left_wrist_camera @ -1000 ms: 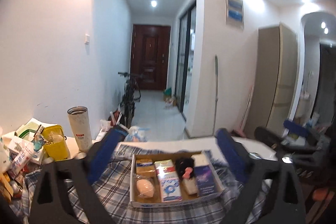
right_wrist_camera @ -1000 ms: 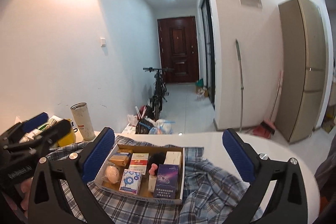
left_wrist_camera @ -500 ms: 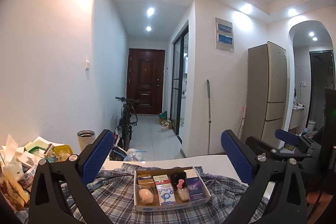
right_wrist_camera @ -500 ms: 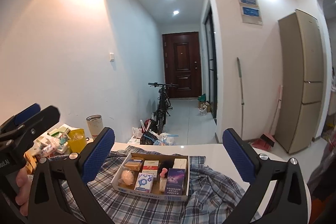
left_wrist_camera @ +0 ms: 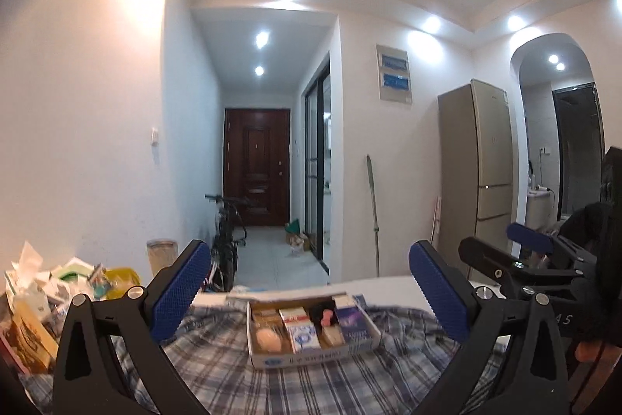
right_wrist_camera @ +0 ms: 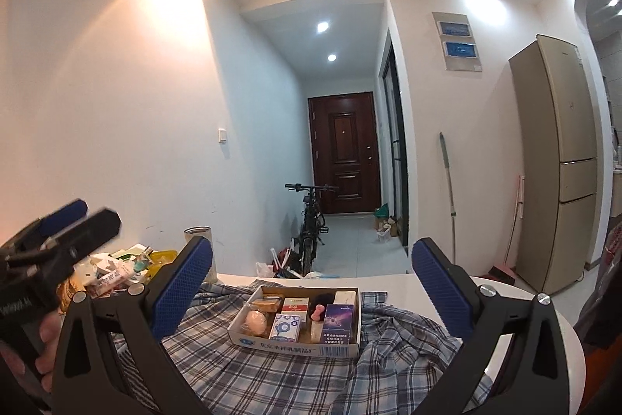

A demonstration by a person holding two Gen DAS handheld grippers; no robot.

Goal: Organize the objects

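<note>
Both grippers are hanging low over the near edge of the table (right_wrist_camera: 392, 281), and neither is gripping anything: the left gripper (left_wrist_camera: 309, 292) is showing its blue-padded fingers (left_wrist_camera: 177, 292) spread wide, and the right gripper (right_wrist_camera: 311, 288) is sitting just as released, nothing touching its pads (right_wrist_camera: 441, 286). Between them a plaid shirt (right_wrist_camera: 272, 368) is lying rumpled across the tabletop, and on top of it, towards the middle, a shallow cardboard box (right_wrist_camera: 299, 349) is resting flat. Inside it, small things are sitting packed side by side: a pale round object (right_wrist_camera: 255, 321) at the near left corner, a white-and-blue packet (right_wrist_camera: 286, 326) beside it, a purple carton (right_wrist_camera: 339, 322) on the right, and a black-and-pink item (right_wrist_camera: 320, 306) between them. Farther along the left edge of the table, a heap of packets and papers (left_wrist_camera: 50, 288) is crowding around a yellow container (left_wrist_camera: 120, 281), with a cylindrical tumbler (right_wrist_camera: 199, 240) standing upright behind. Beyond the far edge, a bicycle (right_wrist_camera: 311, 224) is leaning in the hallway before a dark door (right_wrist_camera: 344, 152), and a tall fridge (right_wrist_camera: 559, 162) is standing off to the right.
</note>
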